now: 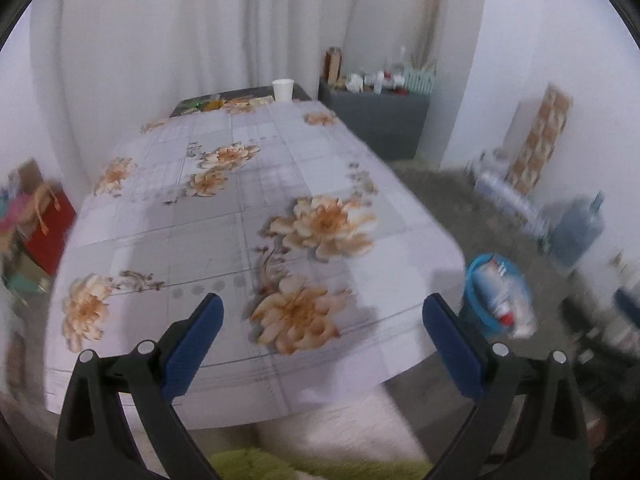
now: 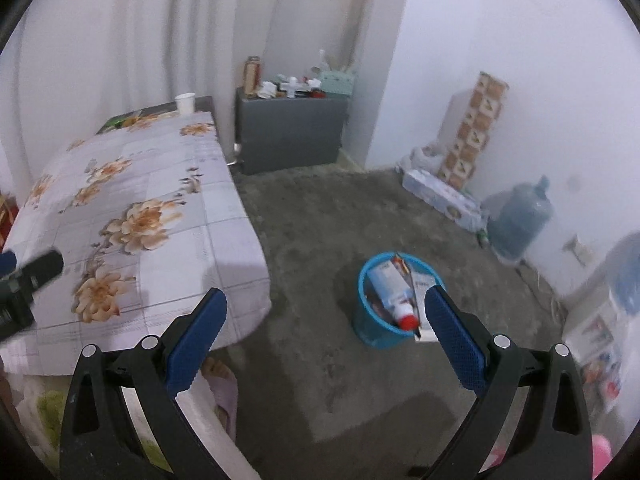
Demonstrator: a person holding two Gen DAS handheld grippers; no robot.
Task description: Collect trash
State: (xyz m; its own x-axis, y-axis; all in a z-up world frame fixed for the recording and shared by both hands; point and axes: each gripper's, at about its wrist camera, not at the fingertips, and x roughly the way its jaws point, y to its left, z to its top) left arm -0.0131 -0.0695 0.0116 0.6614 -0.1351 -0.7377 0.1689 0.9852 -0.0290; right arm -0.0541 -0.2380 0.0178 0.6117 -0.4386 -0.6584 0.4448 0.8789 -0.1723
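Observation:
A blue waste basket (image 2: pixel 372 326) stands on the grey floor to the right of the table, holding a white bottle with a red cap (image 2: pixel 394 294) and other trash; it also shows blurred in the left wrist view (image 1: pixel 478 312). A white paper cup (image 1: pixel 283 89) stands at the table's far end, also in the right wrist view (image 2: pixel 185 103). My left gripper (image 1: pixel 322 312) is open and empty above the table's near end. My right gripper (image 2: pixel 326 304) is open and empty above the floor, just left of the basket.
The table (image 1: pixel 208 232) has a flowered cloth. A grey cabinet (image 2: pixel 290 132) with bottles stands in the corner. A water jug (image 2: pixel 520 220), packages and a tall patterned box (image 2: pixel 472 128) line the right wall. A red box (image 1: pixel 52 220) sits left.

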